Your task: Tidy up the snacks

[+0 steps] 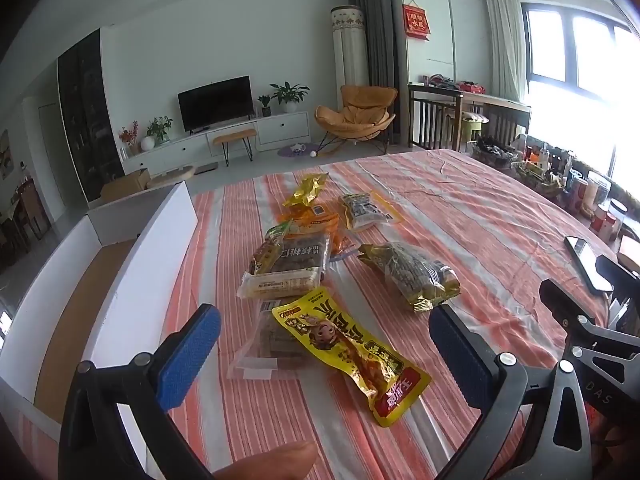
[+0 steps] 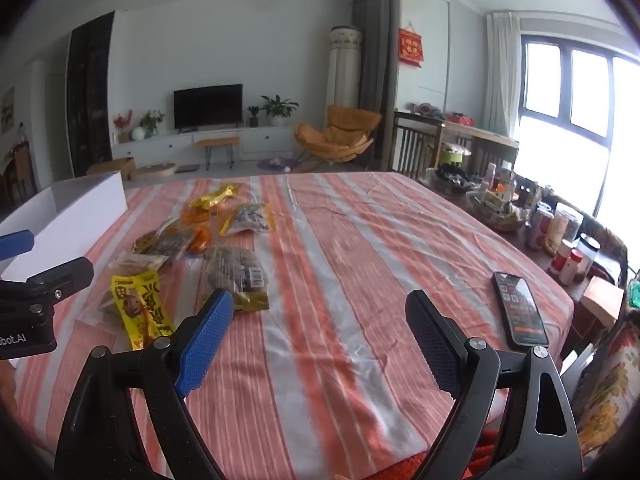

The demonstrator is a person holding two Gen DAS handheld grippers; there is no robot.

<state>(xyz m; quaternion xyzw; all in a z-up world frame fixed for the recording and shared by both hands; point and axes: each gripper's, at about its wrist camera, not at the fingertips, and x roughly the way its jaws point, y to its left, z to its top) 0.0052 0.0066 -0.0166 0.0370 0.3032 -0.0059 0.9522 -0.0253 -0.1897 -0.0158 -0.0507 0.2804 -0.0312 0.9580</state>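
Both tongs stand over a table covered with an orange-and-white striped cloth (image 2: pixel 340 240). The left gripper (image 1: pixel 324 356) has its blue-padded fingers spread wide and holds nothing; a long yellow snack packet (image 1: pixel 352 356) lies flat on the cloth between and just beyond the fingers, untouched by either pad. The right gripper (image 2: pixel 320 344) is likewise spread wide and empty, with only bare cloth between its fingers.

The snacks lie loose in a cluster on the left half of the table. Just beyond the yellow packet is a clear packet of dark pieces (image 1: pixel 276 340), partly under it. Farther off sits a dark-labelled packet (image 1: pixel 288 268) overlapping an orange packet (image 1: pixel 316 220) behind it. To the right of these lies a gold-edged bag of dark pieces (image 1: pixel 412 276), apart from the rest. At the far end are a crumpled gold wrapper (image 1: pixel 306 190) and a small packet with grey print (image 1: pixel 362 210).

A white open box (image 1: pixel 120 264) stands at the left edge of the table, near the cluster; no snack shows inside it. A phone (image 2: pixel 520 310) lies face up near the right edge, well apart from the snacks. Jars and bottles (image 2: pixel 560 232) crowd a ledge to the far right
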